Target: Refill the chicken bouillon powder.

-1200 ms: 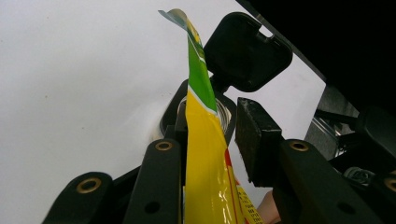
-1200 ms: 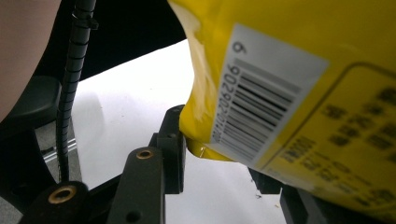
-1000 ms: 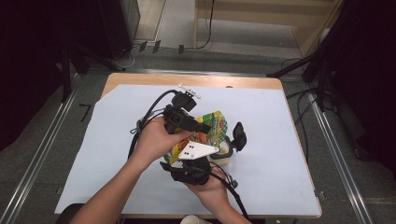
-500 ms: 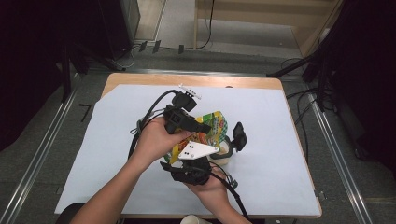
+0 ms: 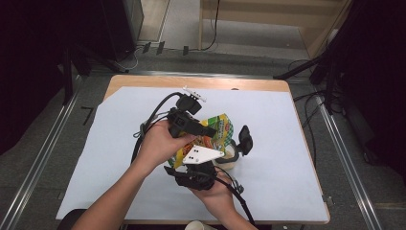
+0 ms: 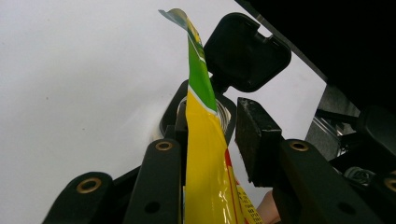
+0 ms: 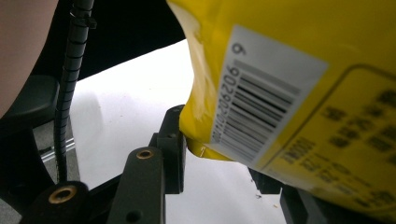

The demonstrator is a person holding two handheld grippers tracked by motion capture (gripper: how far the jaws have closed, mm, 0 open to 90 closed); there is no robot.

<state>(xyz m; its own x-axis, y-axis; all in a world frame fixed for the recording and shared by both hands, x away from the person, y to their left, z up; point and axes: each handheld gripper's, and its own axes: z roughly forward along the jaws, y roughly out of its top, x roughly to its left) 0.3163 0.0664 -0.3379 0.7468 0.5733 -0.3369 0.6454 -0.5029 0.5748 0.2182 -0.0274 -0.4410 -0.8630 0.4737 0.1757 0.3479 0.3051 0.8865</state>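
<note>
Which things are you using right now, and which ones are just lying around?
In use:
- snack pouch
- container with open black flip lid
- left hand-held gripper
- right hand-held gripper

Just lying about:
- cup at the near table edge
- cables on the floor

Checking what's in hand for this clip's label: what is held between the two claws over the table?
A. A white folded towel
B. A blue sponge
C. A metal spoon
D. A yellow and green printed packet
D: the high view shows a yellow and green packet between the left claw and the right claw, and its barcoded yellow side shows in the right gripper view.
</note>
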